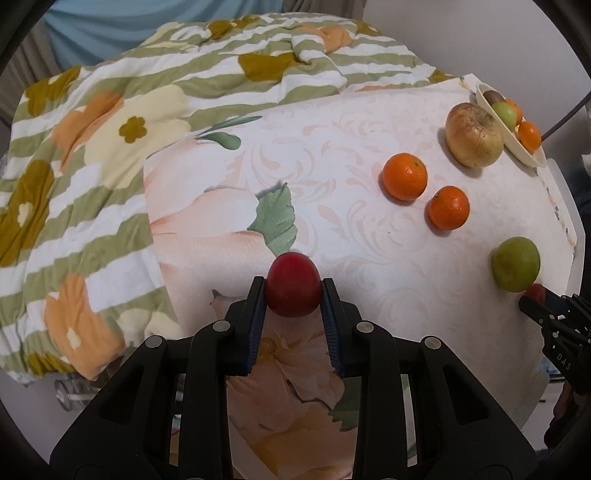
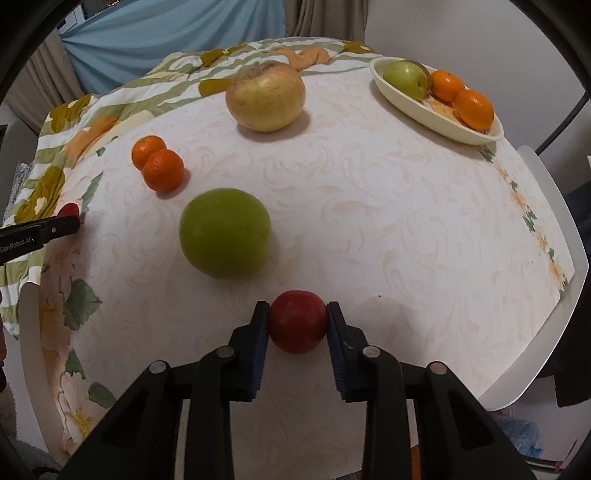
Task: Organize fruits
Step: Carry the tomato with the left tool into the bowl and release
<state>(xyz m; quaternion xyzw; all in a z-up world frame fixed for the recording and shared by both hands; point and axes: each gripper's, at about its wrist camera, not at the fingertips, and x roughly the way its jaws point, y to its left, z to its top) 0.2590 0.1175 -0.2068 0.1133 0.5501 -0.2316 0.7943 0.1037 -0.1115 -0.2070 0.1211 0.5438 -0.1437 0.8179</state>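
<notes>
Across the floral tablecloth (image 2: 369, 206), the oval dish (image 2: 413, 107) lies far right of both grippers, nearer the right gripper (image 2: 297, 325) clamping its red fruit (image 2: 297, 320) than the left gripper (image 1: 293, 291) pinching another red fruit (image 1: 293, 283), probably a plum.

You are working in a home, in a lived-in room rather than a lab or shop. The worktop (image 2: 369, 221) wears a household tablecloth printed with pale swirls and peach flowers. Behind the worktop lies a rumpled quilt (image 1: 92, 166) in green and white stripes with big orange and mustard blossoms, the kind of bedding you find on a bed or sofa. Beyond the quilt hang a light blue drape (image 2: 166, 44) and beige curtains (image 2: 317, 18) against a plain white wall. On the worktop's far right corner sits a cream serving dish (image 2: 413, 107) of fruit.
</notes>
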